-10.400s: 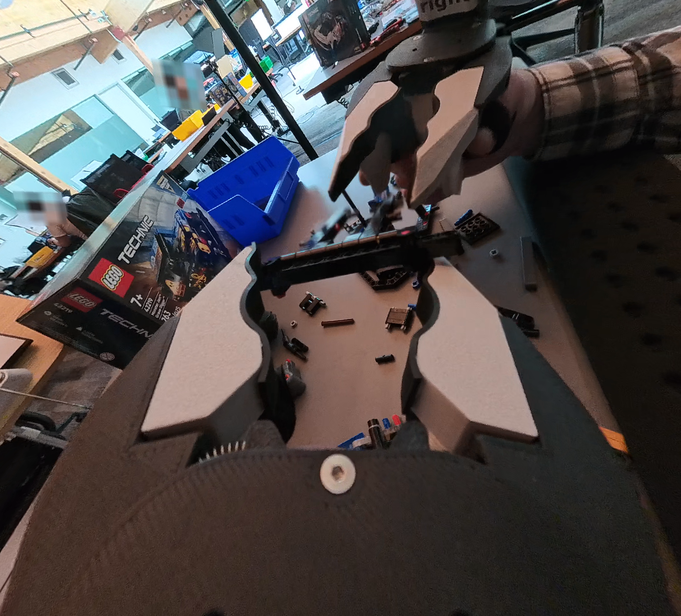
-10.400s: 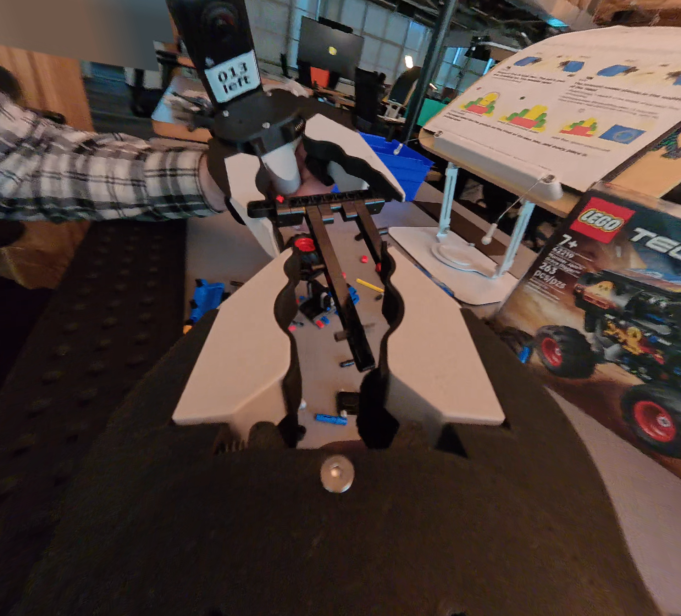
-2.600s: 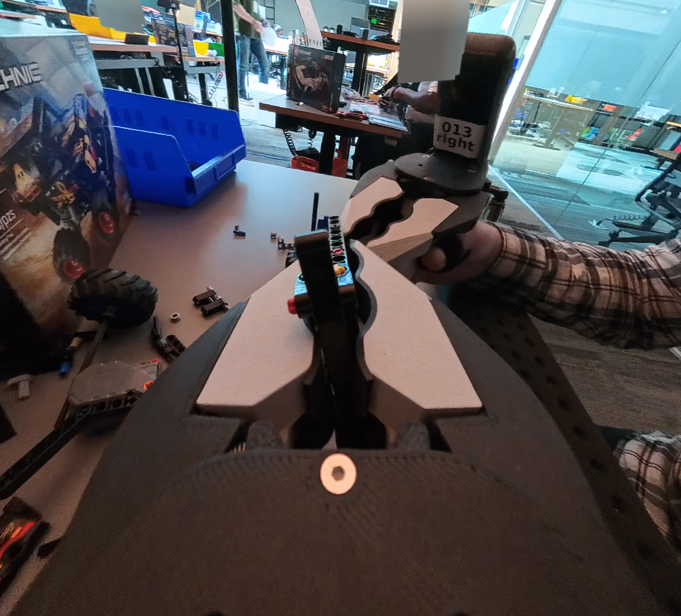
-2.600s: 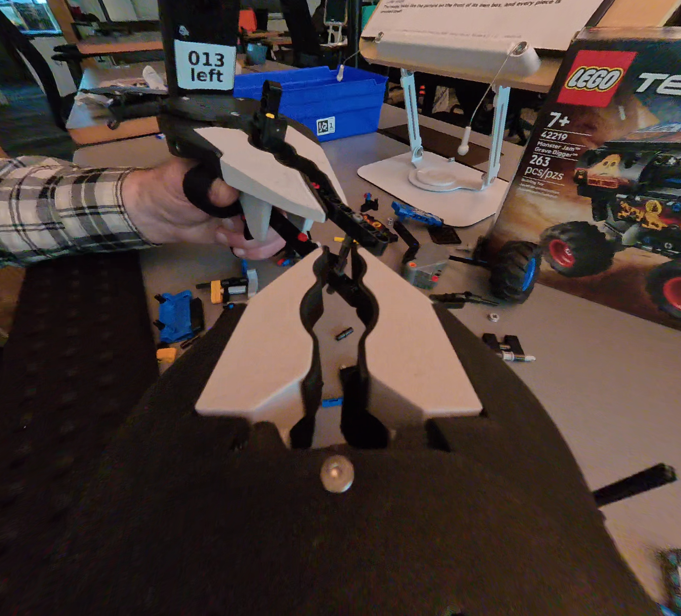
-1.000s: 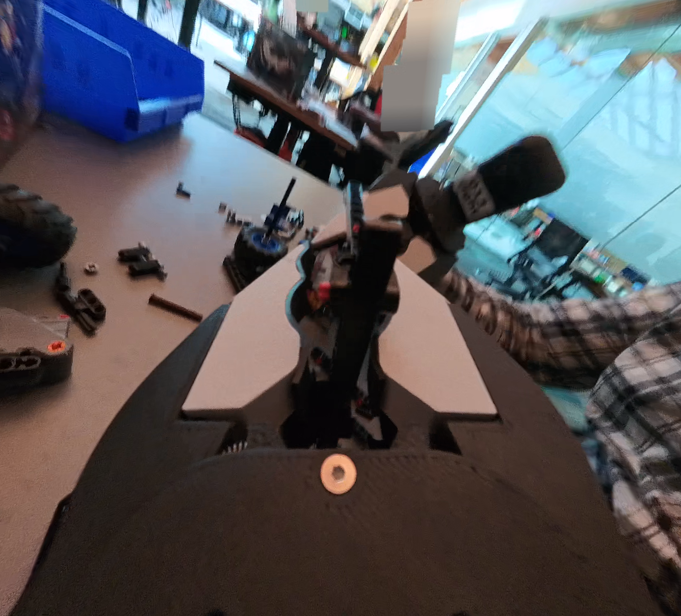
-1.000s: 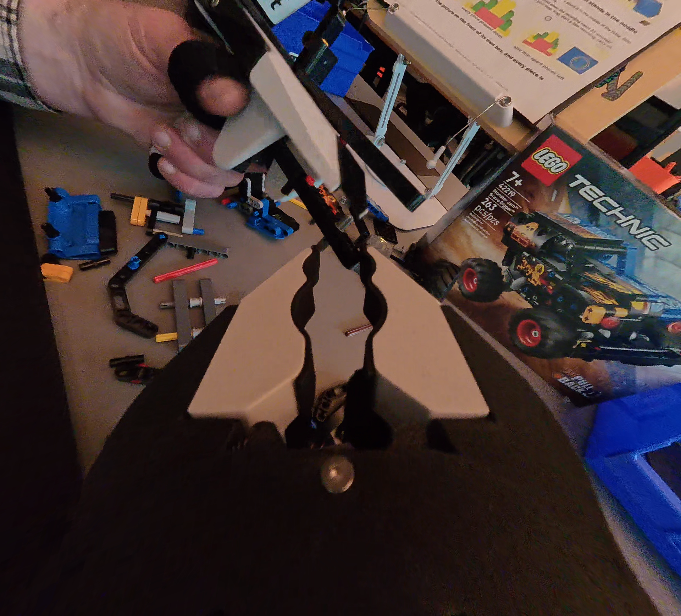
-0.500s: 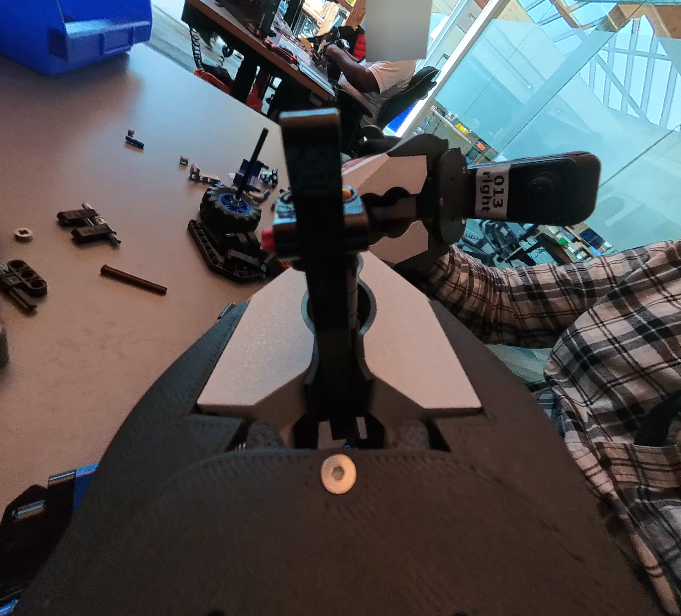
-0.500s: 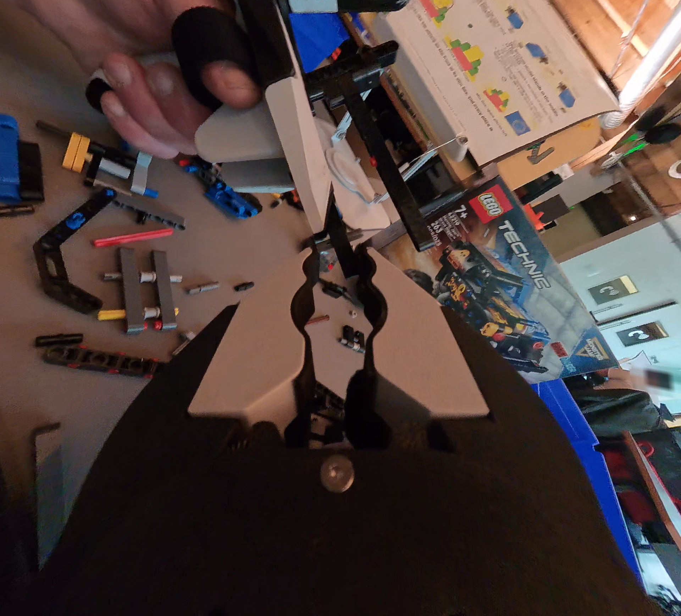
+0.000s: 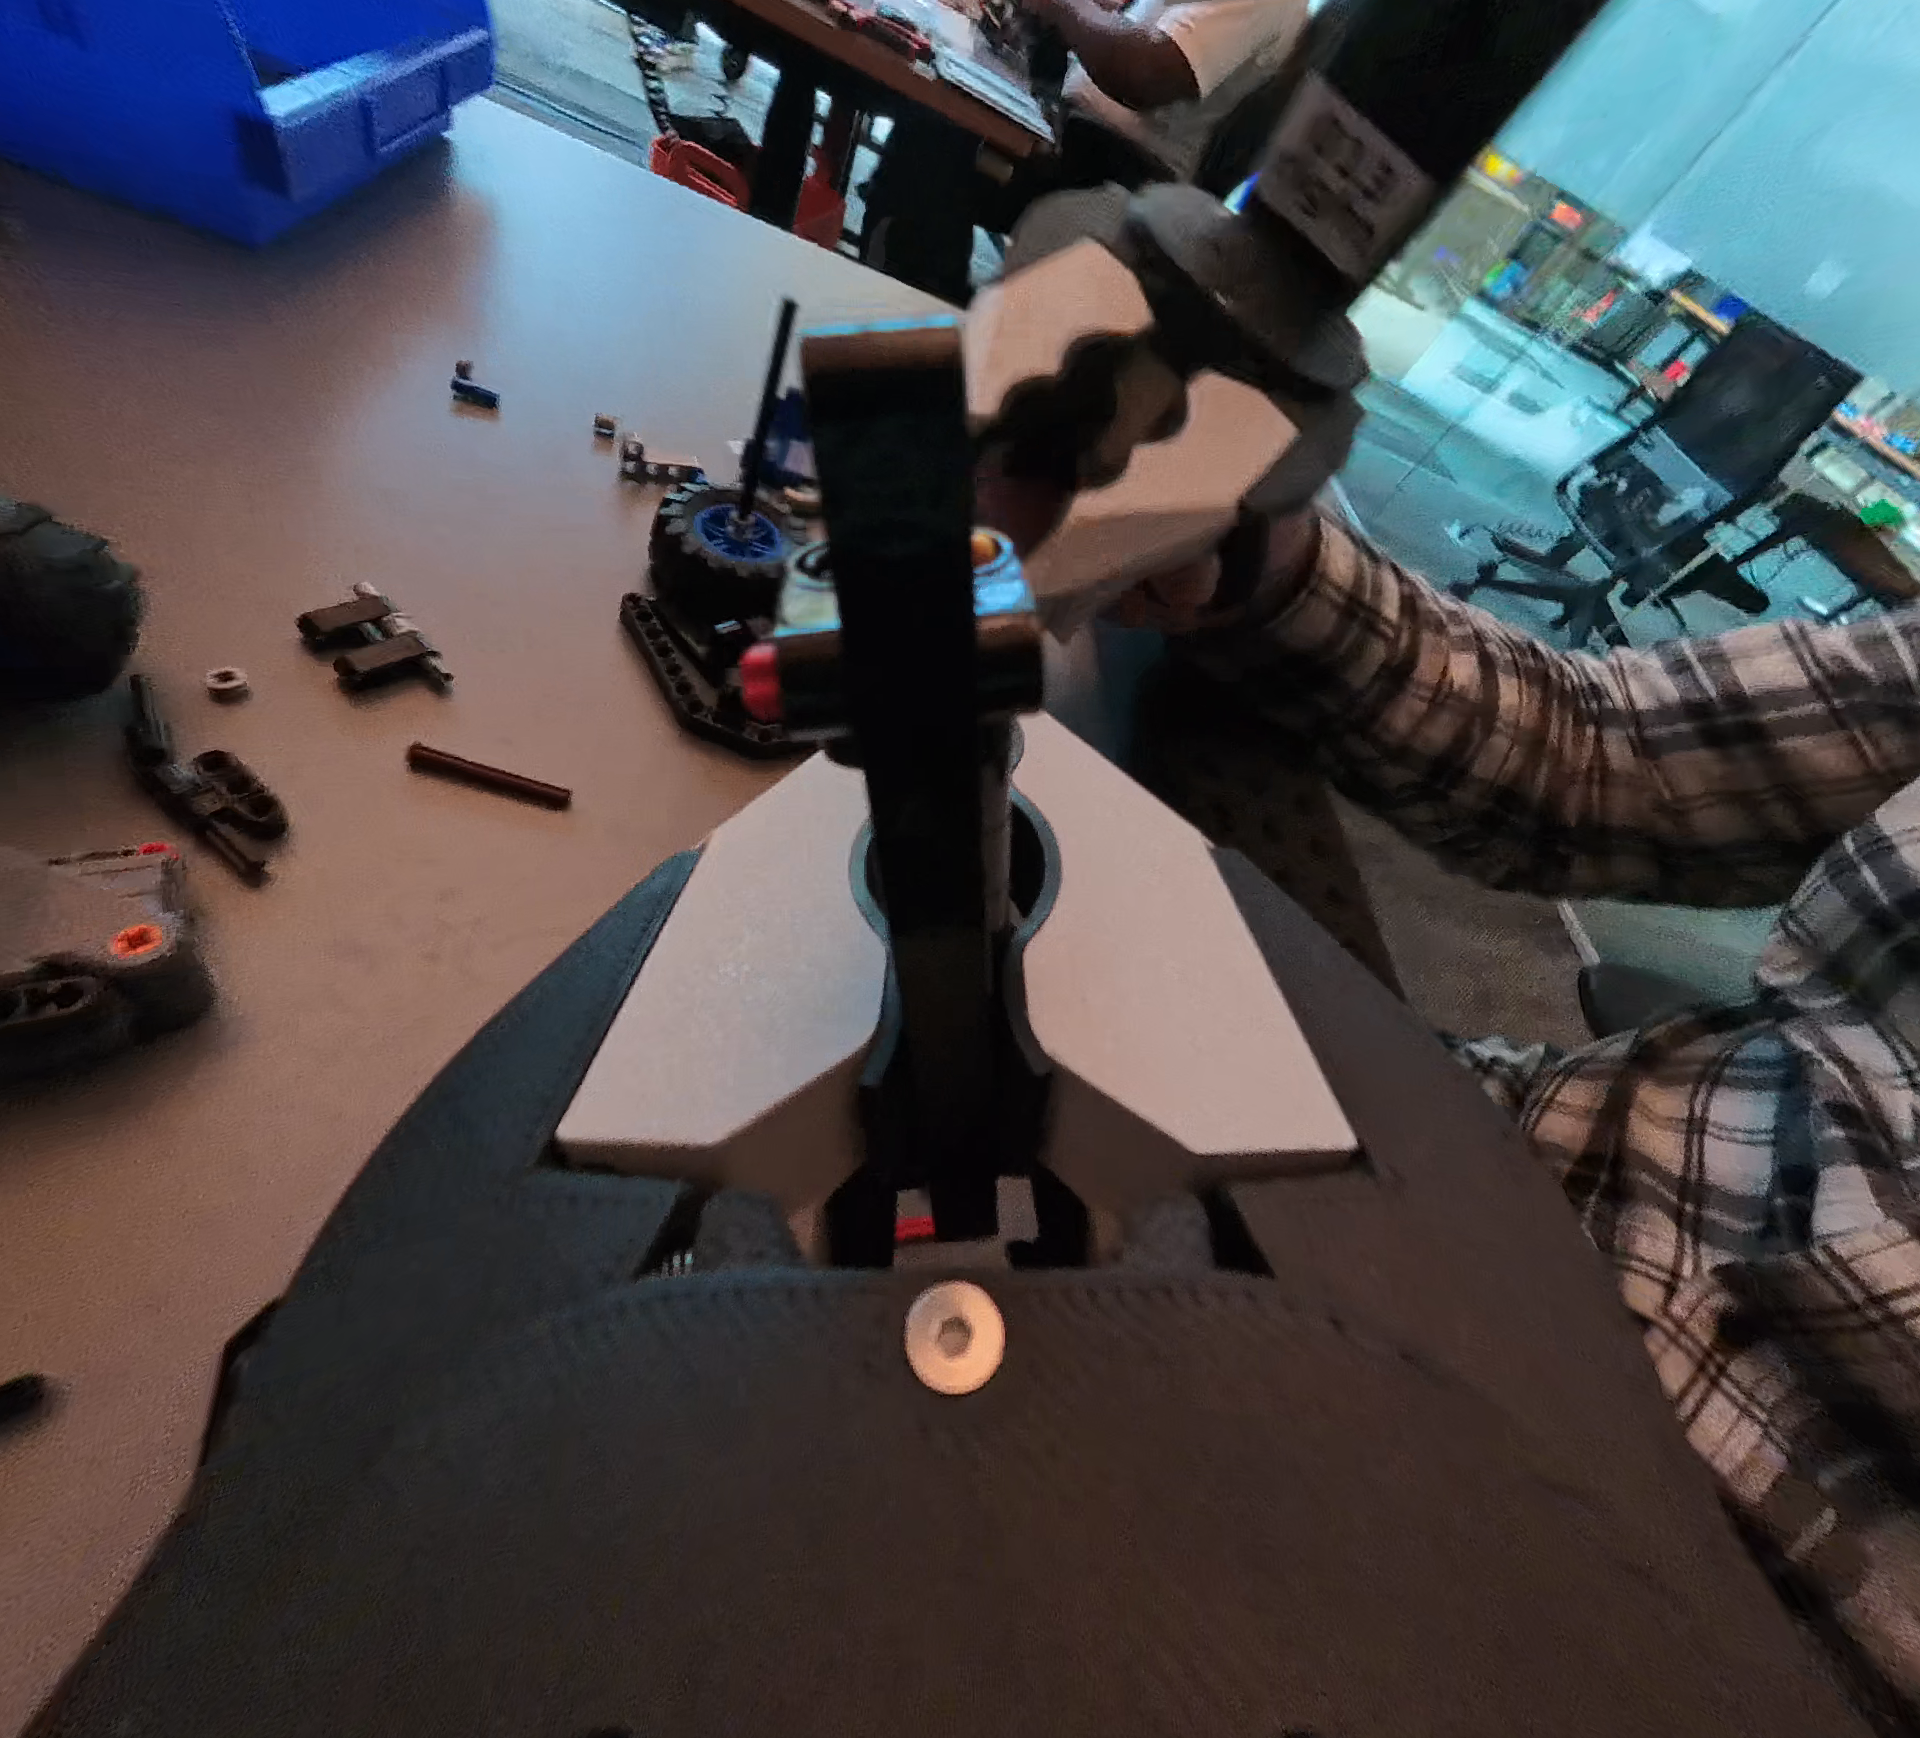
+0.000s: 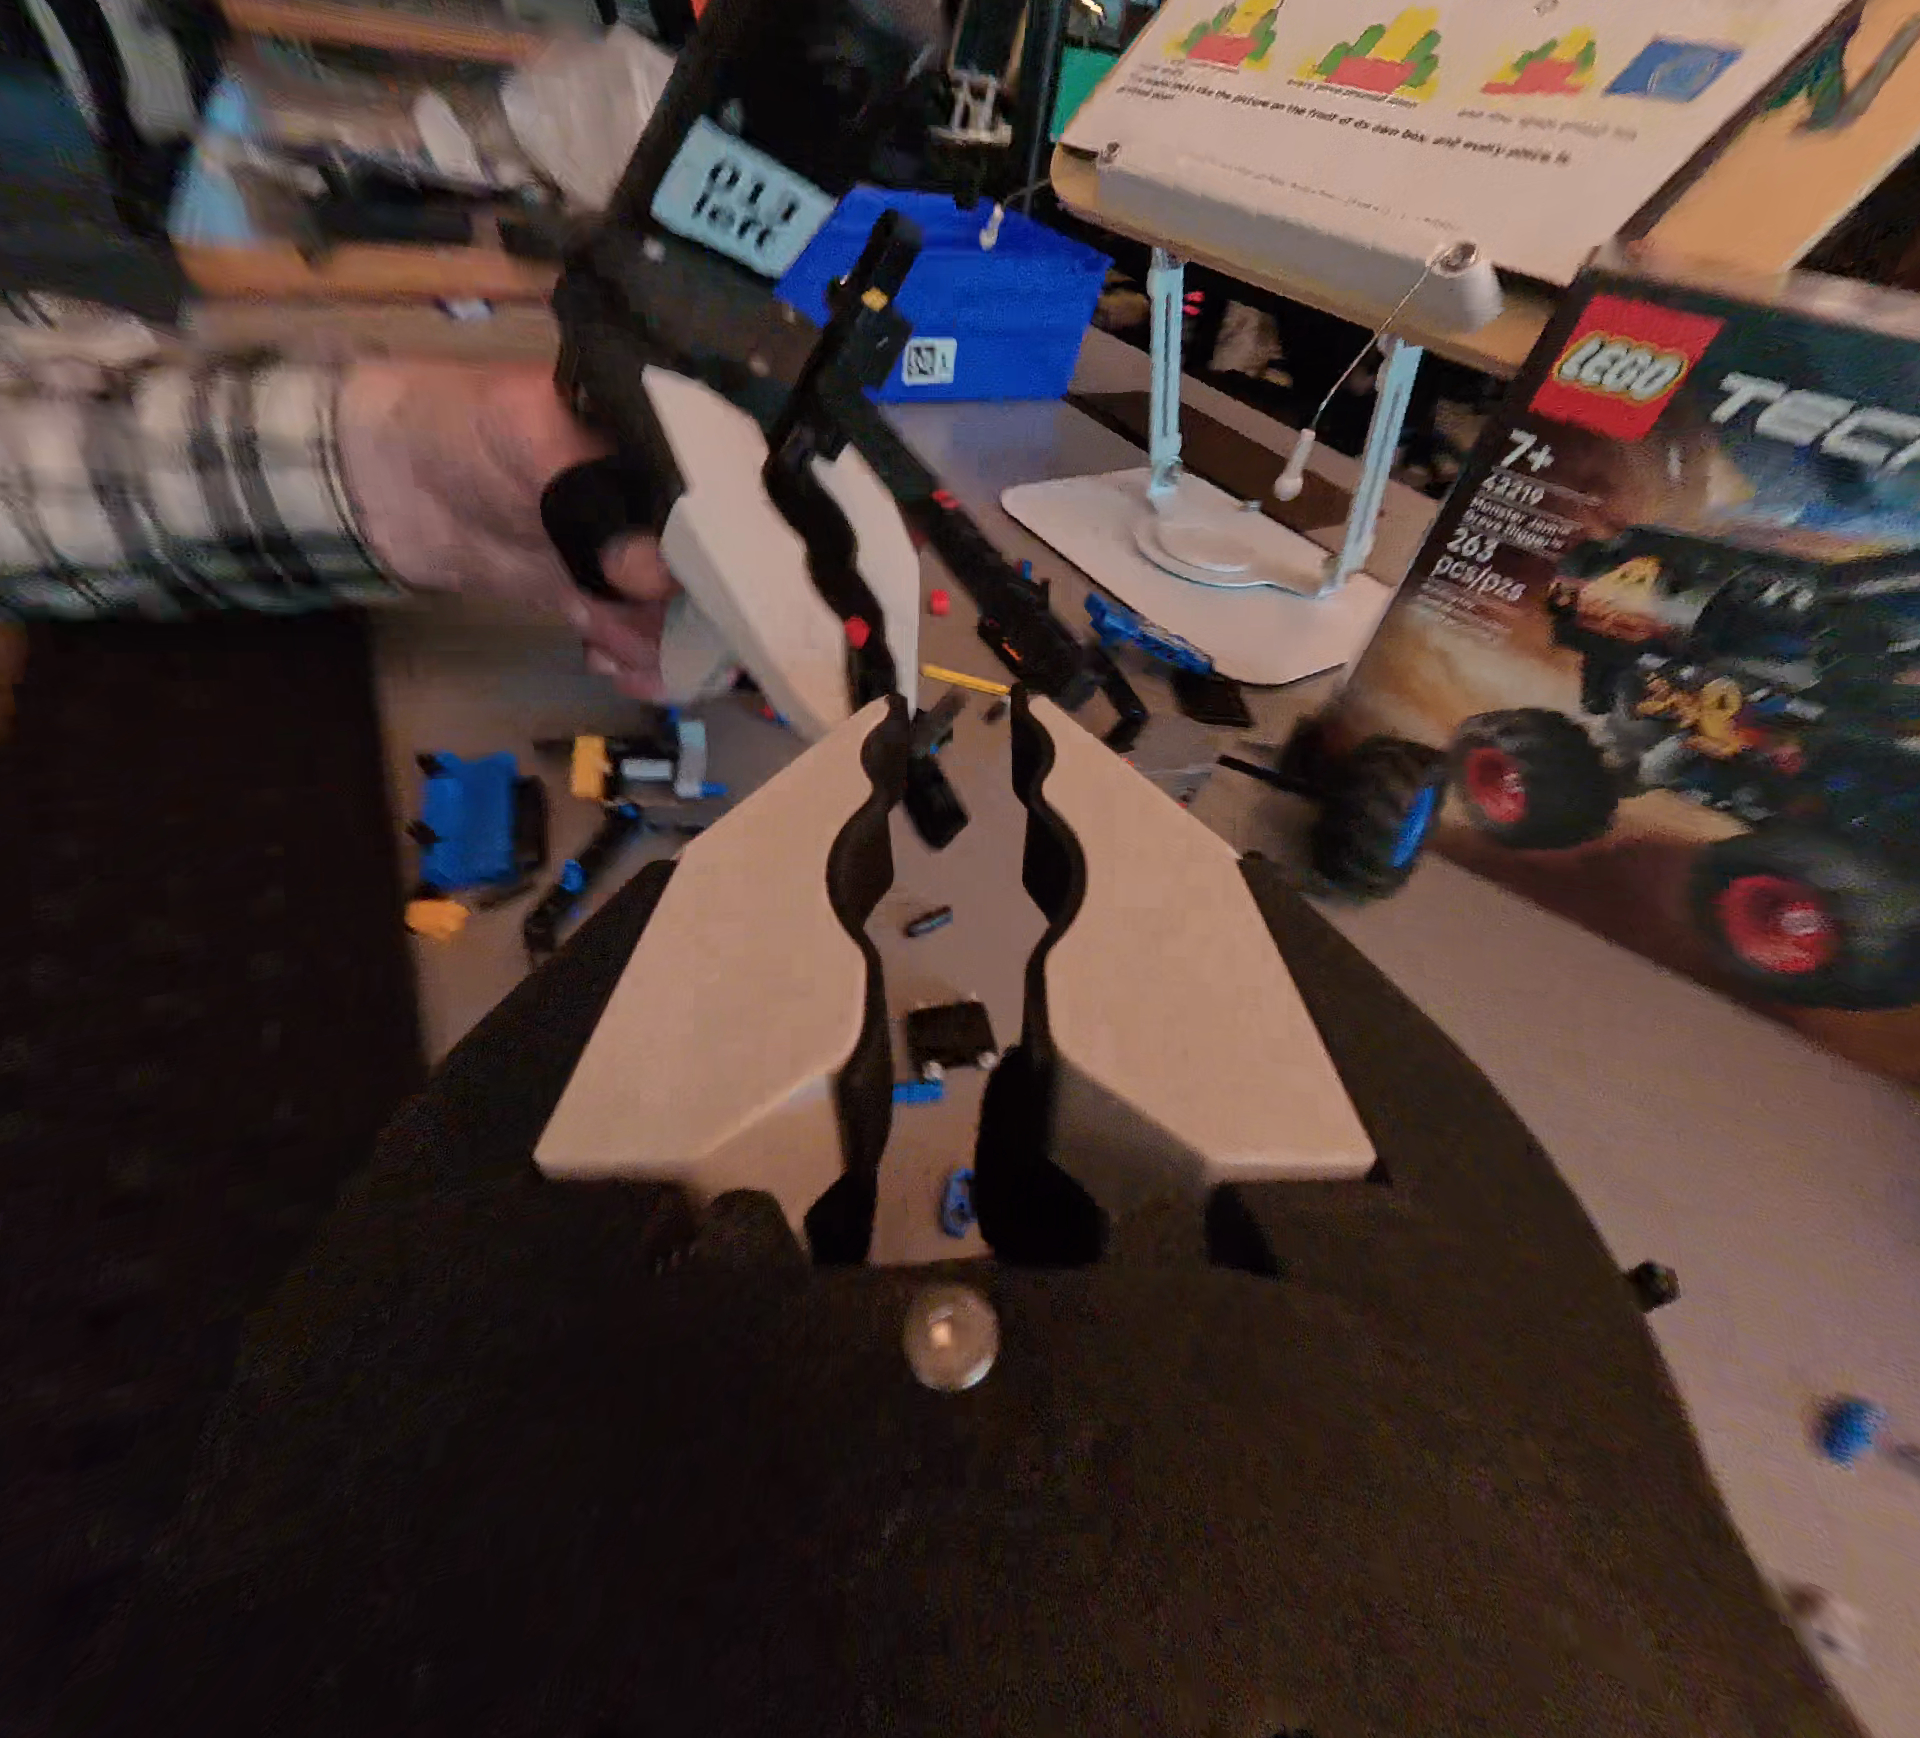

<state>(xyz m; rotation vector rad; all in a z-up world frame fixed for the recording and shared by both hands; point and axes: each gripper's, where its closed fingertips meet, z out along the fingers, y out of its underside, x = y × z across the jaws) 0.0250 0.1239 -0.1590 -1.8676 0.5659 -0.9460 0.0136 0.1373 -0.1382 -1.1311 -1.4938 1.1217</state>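
Daylight through glass brightens the left wrist view; the right is dim, motion-blurred, edges bent.

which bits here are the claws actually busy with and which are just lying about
In hand:
- left claw, shut on the black beam assembly
- right claw, open and empty, close beside that assembly

Lying about:
- blue bin
- blue-hubbed wheel
- dark axle rod
- toy box
- page stand
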